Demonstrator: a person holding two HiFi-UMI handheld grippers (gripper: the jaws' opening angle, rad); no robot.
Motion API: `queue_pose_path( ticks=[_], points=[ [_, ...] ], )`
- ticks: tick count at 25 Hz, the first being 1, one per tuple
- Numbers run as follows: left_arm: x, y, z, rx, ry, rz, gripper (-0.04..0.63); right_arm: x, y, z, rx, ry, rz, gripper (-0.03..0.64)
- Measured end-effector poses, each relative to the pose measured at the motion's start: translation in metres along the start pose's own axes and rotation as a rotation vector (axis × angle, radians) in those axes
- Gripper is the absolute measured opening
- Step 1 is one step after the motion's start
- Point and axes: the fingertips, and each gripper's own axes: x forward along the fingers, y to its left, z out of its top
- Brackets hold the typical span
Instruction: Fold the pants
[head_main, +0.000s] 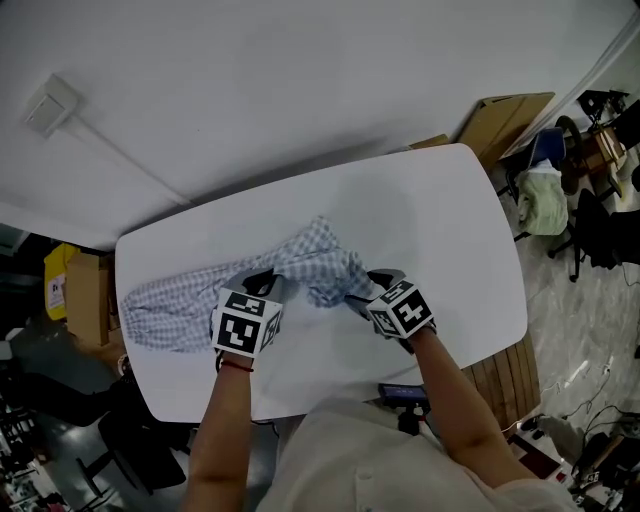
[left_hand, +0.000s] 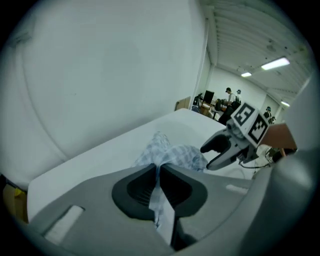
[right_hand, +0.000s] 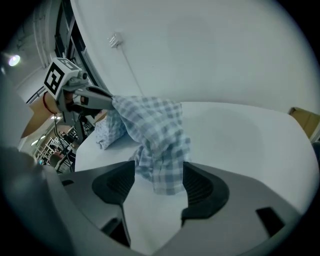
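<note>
Blue-and-white checked pants (head_main: 300, 262) lie bunched across the white table (head_main: 440, 220), one leg stretched out to the left. My left gripper (head_main: 262, 283) is shut on a fold of the pants (left_hand: 172, 154), and a thin strip of cloth shows pinched between the left gripper's (left_hand: 158, 172) pads. That fold is lifted off the table. My right gripper (head_main: 365, 290) stands open. In the right gripper view a flap of the pants (right_hand: 155, 135) hangs loose between the right gripper's (right_hand: 159, 187) wide-apart pads. The left gripper (right_hand: 107, 100) holds the cloth's raised corner there.
The table's near edge runs just below both hands. A small dark device (head_main: 405, 393) lies at that edge. Cardboard boxes (head_main: 505, 118) and an office chair with a pale cloth (head_main: 545, 195) stand beyond the right end. A yellow box (head_main: 62, 280) sits off the left end.
</note>
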Motion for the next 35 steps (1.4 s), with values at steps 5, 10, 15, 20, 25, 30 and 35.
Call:
queue_pose_path(
  ticks=[5,10,15,20,25,30,35],
  points=[
    [-0.056,0.021,0.000,-0.117,-0.112,0.046,0.034,0.004,0.012,-0.006,0.006,0.021,0.030,0.298],
    [-0.100,0.060,-0.027,-0.229,-0.156,0.146,0.034,0.007,0.026,0.006,-0.027,0.022,0.065,0.298],
    [-0.118,0.085,-0.059,-0.319,-0.146,0.185,0.034,0.023,0.058,0.032,-0.316,-0.026,0.042,0.292],
    [-0.119,0.094,-0.067,-0.349,-0.146,0.180,0.034,0.061,0.084,0.052,-0.664,0.014,-0.041,0.201],
    [-0.119,0.100,-0.070,-0.324,-0.119,0.185,0.034,0.094,0.080,0.048,-0.824,0.154,-0.100,0.179],
    [-0.116,0.109,-0.074,-0.316,-0.088,0.188,0.034,0.107,0.074,0.049,-0.873,0.221,-0.138,0.049],
    [-0.115,0.124,-0.085,-0.367,-0.068,0.200,0.034,0.085,0.079,0.066,-0.682,0.171,-0.003,0.033]
  ],
)
